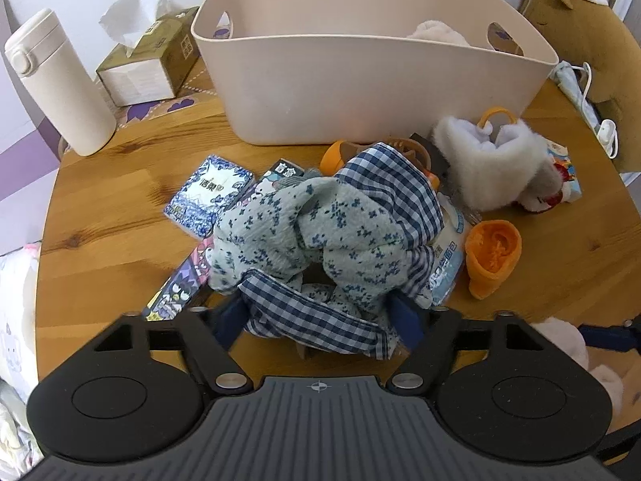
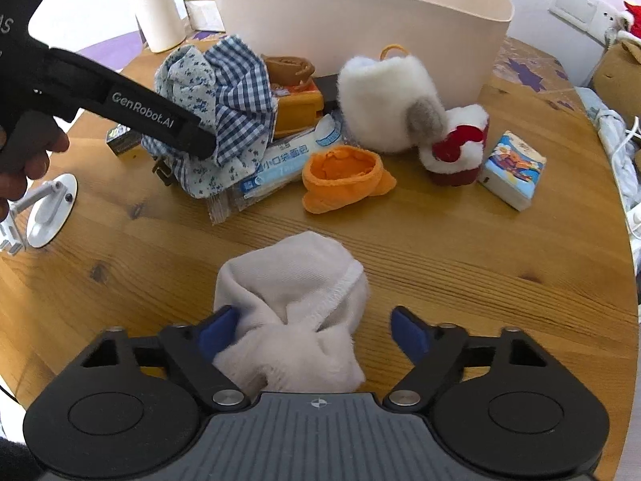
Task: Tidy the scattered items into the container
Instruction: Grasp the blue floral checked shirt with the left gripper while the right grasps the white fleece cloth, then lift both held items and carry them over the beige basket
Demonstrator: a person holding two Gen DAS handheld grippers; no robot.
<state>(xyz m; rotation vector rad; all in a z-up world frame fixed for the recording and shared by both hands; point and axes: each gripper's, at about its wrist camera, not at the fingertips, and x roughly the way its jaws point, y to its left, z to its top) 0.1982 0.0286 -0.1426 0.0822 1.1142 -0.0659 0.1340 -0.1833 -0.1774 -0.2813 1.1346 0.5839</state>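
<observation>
Over table, L gripper point(image 1: 320, 316) clamps scrunchie point(image 1: 328, 236)

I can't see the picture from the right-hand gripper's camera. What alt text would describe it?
The right gripper, open, straddles a white sock on a wooden table. Beyond lie an orange sock, fluffy white slippers and a tissue pack before a beige tub. At left, the left gripper meets a blue patterned cloth bundle.

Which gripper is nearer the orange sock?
Left. The left gripper sits at the blue cloth bundle beside the orange sock; the right gripper straddles the white sock, farther back.
</observation>
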